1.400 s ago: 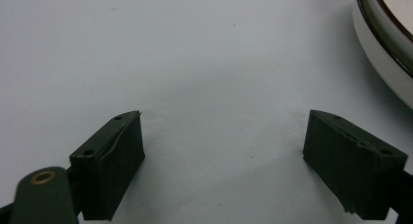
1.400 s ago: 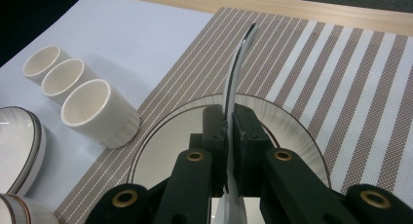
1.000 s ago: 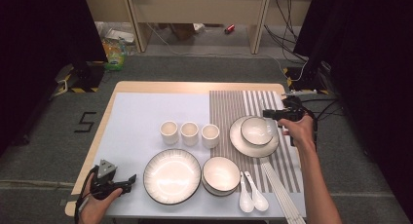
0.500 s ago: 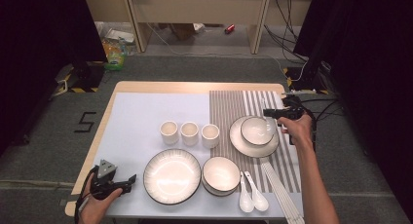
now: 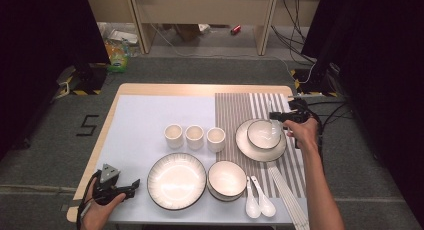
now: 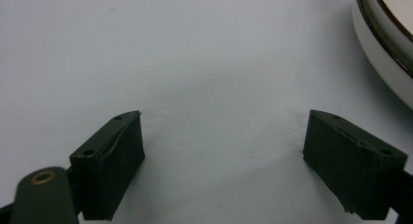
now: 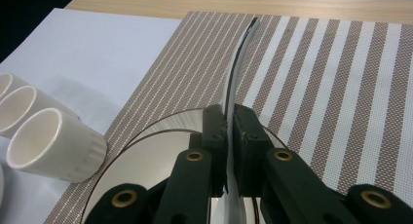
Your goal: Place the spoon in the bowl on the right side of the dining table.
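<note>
The right gripper (image 7: 227, 136) has its fingers (image 7: 214, 129) pinching the thin rim of the small bowl (image 5: 263, 133), so it cannot slip. That bowl sits on a plate (image 5: 243, 144), on the striped mat (image 5: 235, 107) on the table's right side. The left gripper (image 6: 224, 151) rests on the white sheet (image 6: 195, 48) beside a big plate (image 6: 384, 44), its fingers (image 6: 114, 153) spread wide, holding nothing, probably waiting.

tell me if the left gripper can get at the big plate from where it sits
Probably yes. The left gripper rests open on the mat with bare table ahead, and the big plate lies just beside it, nothing between them. The right gripper is busy, shut on a bowl's rim.
</note>
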Tool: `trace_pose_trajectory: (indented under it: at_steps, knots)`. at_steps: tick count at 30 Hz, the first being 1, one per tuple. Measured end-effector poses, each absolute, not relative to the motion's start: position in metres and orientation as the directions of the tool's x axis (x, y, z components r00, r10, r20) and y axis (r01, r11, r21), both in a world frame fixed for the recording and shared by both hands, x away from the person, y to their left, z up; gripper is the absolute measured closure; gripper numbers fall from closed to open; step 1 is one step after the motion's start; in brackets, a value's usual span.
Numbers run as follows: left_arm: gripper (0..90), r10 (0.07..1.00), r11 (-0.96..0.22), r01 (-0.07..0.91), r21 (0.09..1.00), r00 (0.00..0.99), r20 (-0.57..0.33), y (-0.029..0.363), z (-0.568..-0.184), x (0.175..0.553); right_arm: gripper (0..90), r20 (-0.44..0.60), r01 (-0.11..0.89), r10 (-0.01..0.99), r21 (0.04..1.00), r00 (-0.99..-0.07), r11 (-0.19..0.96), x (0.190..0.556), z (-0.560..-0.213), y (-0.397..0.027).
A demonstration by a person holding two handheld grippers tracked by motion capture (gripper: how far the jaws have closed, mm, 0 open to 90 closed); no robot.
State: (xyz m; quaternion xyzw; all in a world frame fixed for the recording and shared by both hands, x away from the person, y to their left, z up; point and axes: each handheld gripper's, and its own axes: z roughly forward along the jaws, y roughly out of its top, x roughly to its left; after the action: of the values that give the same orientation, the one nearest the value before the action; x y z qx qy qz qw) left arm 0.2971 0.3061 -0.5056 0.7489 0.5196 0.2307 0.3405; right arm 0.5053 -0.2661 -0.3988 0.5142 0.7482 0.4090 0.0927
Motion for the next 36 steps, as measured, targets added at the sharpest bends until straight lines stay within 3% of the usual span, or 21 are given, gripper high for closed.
trace_pose_trajectory:
  at_steps: [36]
  knots:
    - [14.0, 0.934, -0.232, 0.624, 0.746, 0.358, -0.009, 0.306, -0.505, 0.297, 84.7, 0.306, 0.712, 0.849, 0.693, -0.431, 0.111, 0.507, -0.417, -0.264]
